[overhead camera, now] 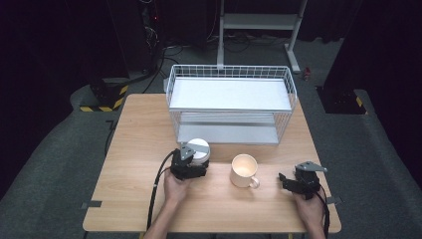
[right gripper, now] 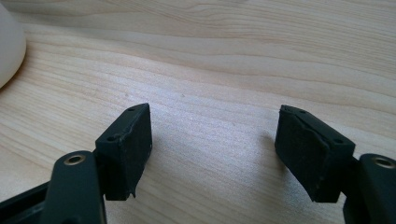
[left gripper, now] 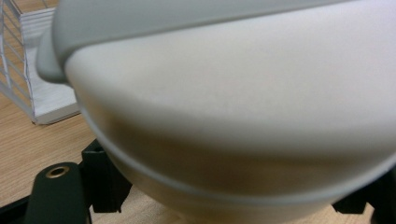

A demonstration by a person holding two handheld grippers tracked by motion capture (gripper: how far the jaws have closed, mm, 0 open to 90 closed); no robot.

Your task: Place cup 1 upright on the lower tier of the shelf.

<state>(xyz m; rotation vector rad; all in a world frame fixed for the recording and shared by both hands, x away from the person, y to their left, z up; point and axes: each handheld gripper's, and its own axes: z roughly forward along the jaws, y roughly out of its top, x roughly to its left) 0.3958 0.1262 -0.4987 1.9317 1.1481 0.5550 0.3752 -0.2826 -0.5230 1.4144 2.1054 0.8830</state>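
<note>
While my left gripper [overhead camera: 195, 164] clamps the white lidded jar [overhead camera: 199, 151] at lower centre of the high view, my right gripper [overhead camera: 286, 180] rests at lower right with jaws apart, holding nothing, the cream mug [overhead camera: 244, 170] between them on the table [overhead camera: 134, 144].

The 2 black grippers, left [overhead camera: 195, 167] and right [overhead camera: 286, 180], carry grey 3-cornered plates, apparently brass-ringed screws, and black cables.

Bare tabletop [overhead camera: 209, 204] ahead of both hands, mug [overhead camera: 243, 170] between them, wire rack [overhead camera: 230, 102] blocking the back — its lower shelf seemingly open.
</note>
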